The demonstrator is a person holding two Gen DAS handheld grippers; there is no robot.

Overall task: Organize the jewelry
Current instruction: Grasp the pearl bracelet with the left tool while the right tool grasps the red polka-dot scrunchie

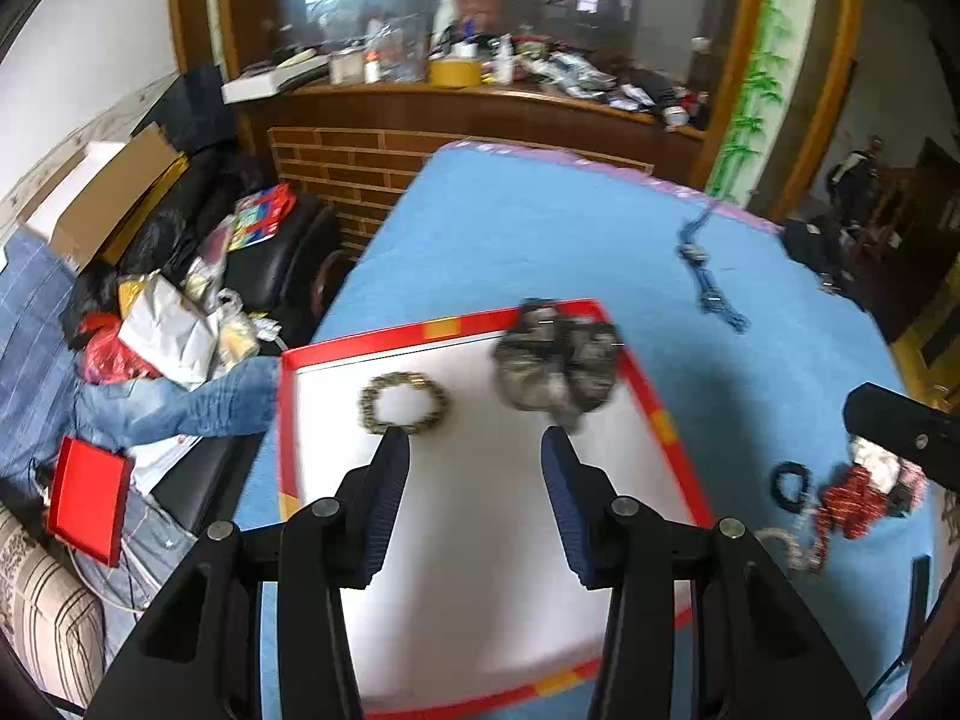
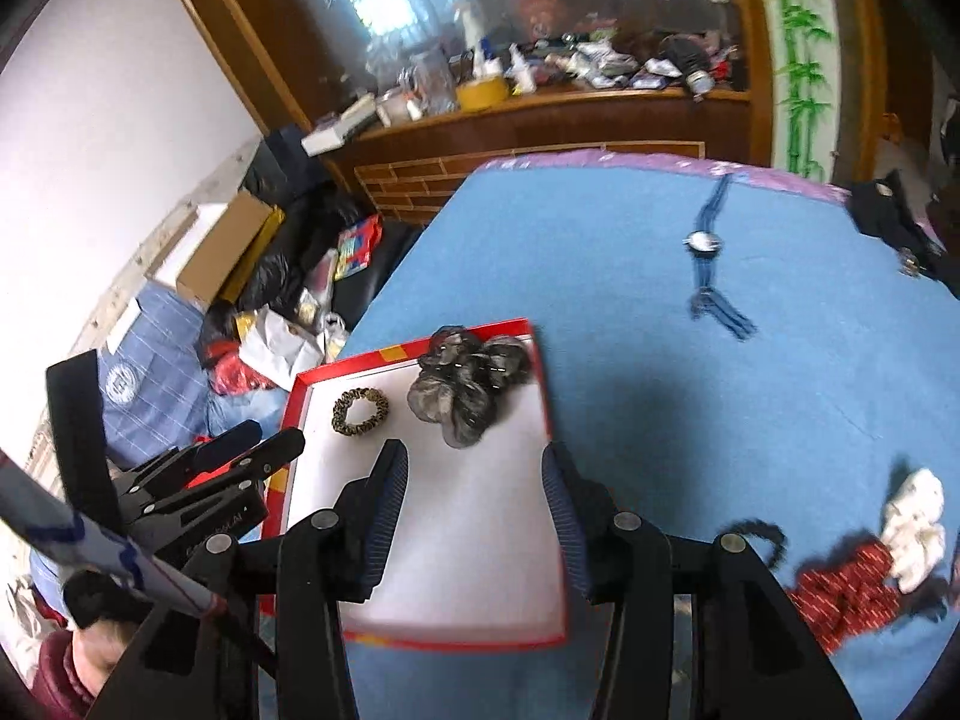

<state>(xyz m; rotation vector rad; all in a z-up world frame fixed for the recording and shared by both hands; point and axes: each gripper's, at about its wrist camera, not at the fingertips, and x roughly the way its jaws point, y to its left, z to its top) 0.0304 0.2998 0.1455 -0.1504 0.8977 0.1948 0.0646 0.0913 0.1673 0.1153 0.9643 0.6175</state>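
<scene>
A red-rimmed white tray (image 1: 444, 329) lies on the blue cloth. It holds a gold-brown scrunchie (image 1: 405, 403) and a grey scrunchie (image 1: 555, 363) at its far end. My left gripper (image 1: 475, 441) hovers open over the tray, just short of both, with nothing between its fingers. In the right wrist view the tray (image 2: 360, 361), gold-brown scrunchie (image 2: 360, 411) and grey scrunchie (image 2: 471, 385) show again. My right gripper (image 2: 474, 453) stands open and empty above the tray's near half. The left gripper (image 2: 264, 445) is at the tray's left side.
A blue watch (image 2: 703, 243) lies far right on the cloth. Right of the tray lie a red patterned scrunchie (image 2: 846, 591), a white one (image 2: 915, 523), a black hair tie (image 1: 789, 483) and a beaded bracelet (image 1: 792, 547). Clutter fills the sofa (image 1: 264, 264) to the left.
</scene>
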